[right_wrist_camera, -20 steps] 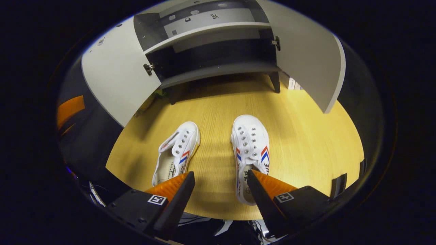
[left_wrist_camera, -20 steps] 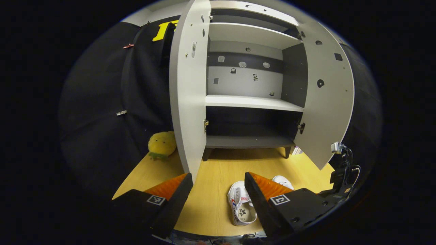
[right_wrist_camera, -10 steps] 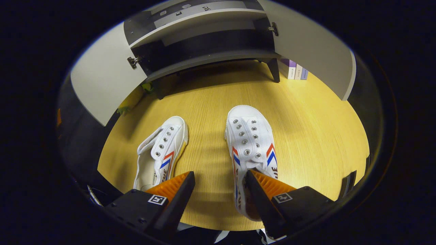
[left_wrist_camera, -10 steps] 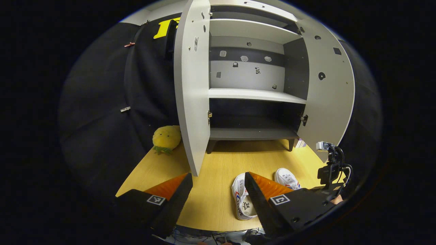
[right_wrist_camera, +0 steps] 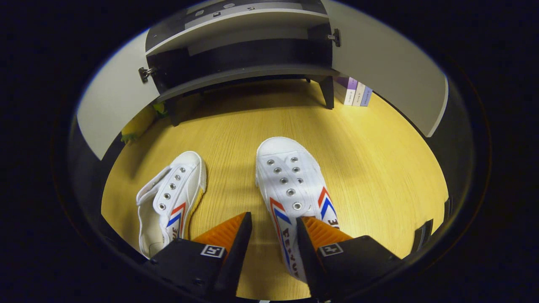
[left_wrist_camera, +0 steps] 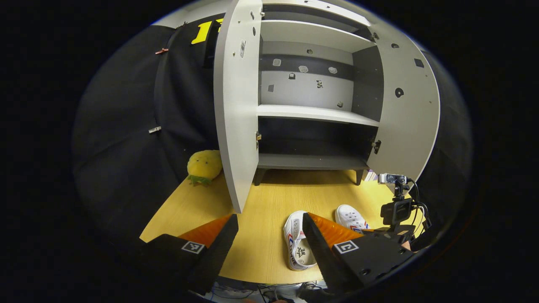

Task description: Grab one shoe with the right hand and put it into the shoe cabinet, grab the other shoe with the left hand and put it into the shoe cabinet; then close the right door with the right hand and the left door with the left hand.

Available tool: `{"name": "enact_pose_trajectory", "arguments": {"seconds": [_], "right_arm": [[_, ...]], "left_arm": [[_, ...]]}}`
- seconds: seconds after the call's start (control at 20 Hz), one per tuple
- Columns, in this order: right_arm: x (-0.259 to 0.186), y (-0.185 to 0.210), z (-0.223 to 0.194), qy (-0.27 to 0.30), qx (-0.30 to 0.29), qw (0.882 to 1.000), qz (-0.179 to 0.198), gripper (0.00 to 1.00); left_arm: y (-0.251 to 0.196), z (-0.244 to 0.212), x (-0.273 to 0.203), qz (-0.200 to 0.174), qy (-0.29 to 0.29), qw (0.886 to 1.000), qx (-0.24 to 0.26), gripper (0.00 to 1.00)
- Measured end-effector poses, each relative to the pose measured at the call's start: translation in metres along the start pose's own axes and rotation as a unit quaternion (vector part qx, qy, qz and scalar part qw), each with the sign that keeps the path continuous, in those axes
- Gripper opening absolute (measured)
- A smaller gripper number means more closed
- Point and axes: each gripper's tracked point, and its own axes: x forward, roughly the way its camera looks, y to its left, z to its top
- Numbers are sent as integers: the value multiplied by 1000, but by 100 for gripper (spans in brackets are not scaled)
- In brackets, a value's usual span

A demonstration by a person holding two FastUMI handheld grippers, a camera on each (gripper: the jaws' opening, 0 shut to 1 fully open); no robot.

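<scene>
Two white canvas shoes with red and blue stripes lie on the wood floor point(right_wrist_camera: 379, 168), toes toward the cabinet. My right gripper point(right_wrist_camera: 273, 221) hangs low over the right shoe point(right_wrist_camera: 290, 185). Its jaws are narrowed, one finger inside the shoe's opening and the other outside the left side wall. A strip of floor shows between the outer finger and the shoe. The left shoe point(right_wrist_camera: 168, 206) lies apart to the left. My left gripper point(left_wrist_camera: 269, 223) is open and holds nothing, raised before the open cabinet, with both shoes below it, left shoe point(left_wrist_camera: 297, 246) and right shoe point(left_wrist_camera: 351, 219).
The grey shoe cabinet stands with left door point(left_wrist_camera: 236, 105) and right door point(left_wrist_camera: 406, 109) swung wide and its bottom shelf point(left_wrist_camera: 311, 162) bare. A yellow plush toy point(left_wrist_camera: 204, 166) sits left of the cabinet. Purple boxes point(right_wrist_camera: 356, 90) stand by the cabinet's right leg.
My right gripper has dropped closer to the right shoe and its fingers have narrowed around the shoe's side wall. My left gripper has shifted only slightly.
</scene>
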Motion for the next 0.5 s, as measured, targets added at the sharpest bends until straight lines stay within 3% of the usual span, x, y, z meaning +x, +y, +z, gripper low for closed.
{"name": "enact_pose_trajectory", "arguments": {"seconds": [0.05, 0.1, 0.15, 0.25, 0.3, 0.35, 0.4, 0.45, 0.5], "right_arm": [[3, -4, 3, 1, 5, 1000, -5, 59], [4, -6, 5, 2, 13, 1000, -6, 42], [4, -6, 7, 6, 19, 1000, -2, 35], [8, -6, 11, 8, 24, 1000, 7, 36], [6, -5, 9, 11, 22, 1000, 11, 24], [4, -1, 9, 12, 23, 999, 23, 25], [8, 1, 7, 14, 18, 999, 27, 12], [8, 1, 7, 16, 19, 999, 31, 12], [8, 3, 8, 18, 21, 999, 34, 5]], "left_arm": [[-2, -2, 0, -1, 2, 1000, -2, 95], [-3, -3, 1, -2, 4, 1000, -3, 95], [-5, -5, 1, -4, 6, 1000, -5, 95], [-8, -6, 1, -7, 7, 1000, -6, 95], [-8, -6, 1, -8, 8, 1000, -6, 95], [-9, -7, 2, -9, 8, 1000, -6, 95], [-10, -7, 1, -10, 8, 1000, -6, 95], [-11, -8, 1, -10, 8, 1000, -6, 95], [-11, -8, 0, -11, 10, 1000, -7, 95]]}}
